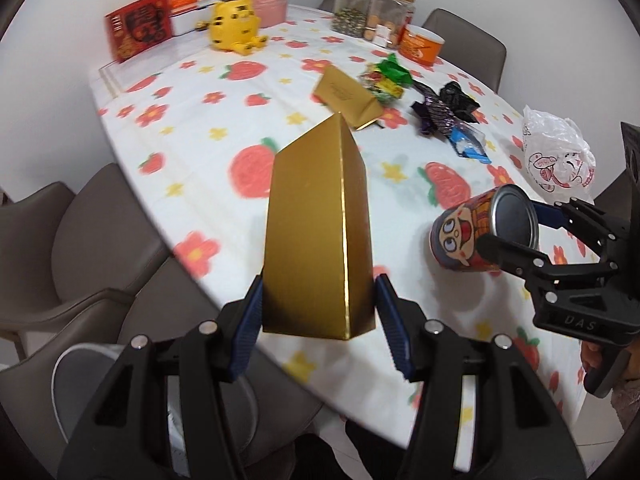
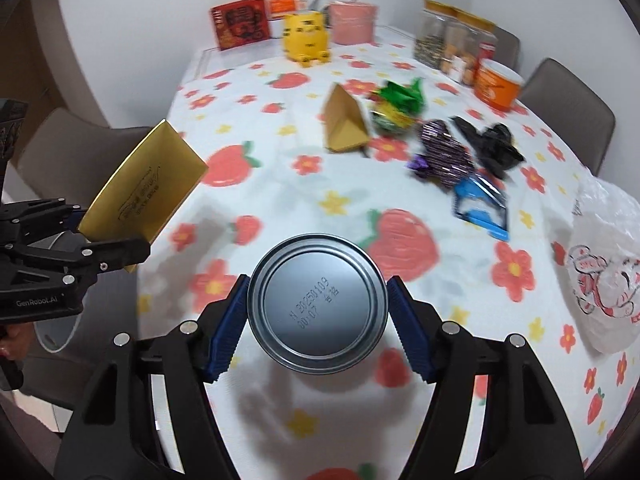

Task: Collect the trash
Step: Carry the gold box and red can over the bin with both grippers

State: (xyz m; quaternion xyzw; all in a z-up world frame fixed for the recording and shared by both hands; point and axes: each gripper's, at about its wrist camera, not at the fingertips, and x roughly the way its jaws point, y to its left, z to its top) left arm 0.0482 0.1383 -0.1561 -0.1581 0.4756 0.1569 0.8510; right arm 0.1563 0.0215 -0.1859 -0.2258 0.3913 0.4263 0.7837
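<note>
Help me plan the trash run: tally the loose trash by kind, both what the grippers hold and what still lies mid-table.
Gold boxes: 2, one in the left gripper, one on the table
Cans: 1, in the right gripper
Crumpled wrappers: 4, green, purple, black, blue
Plastic bags: 1
Total: 8

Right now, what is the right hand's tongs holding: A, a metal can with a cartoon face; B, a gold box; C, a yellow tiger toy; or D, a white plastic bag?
A: the right tongs grip the can by its sides, its metal end facing the camera; the left wrist view shows its cartoon face.
</note>
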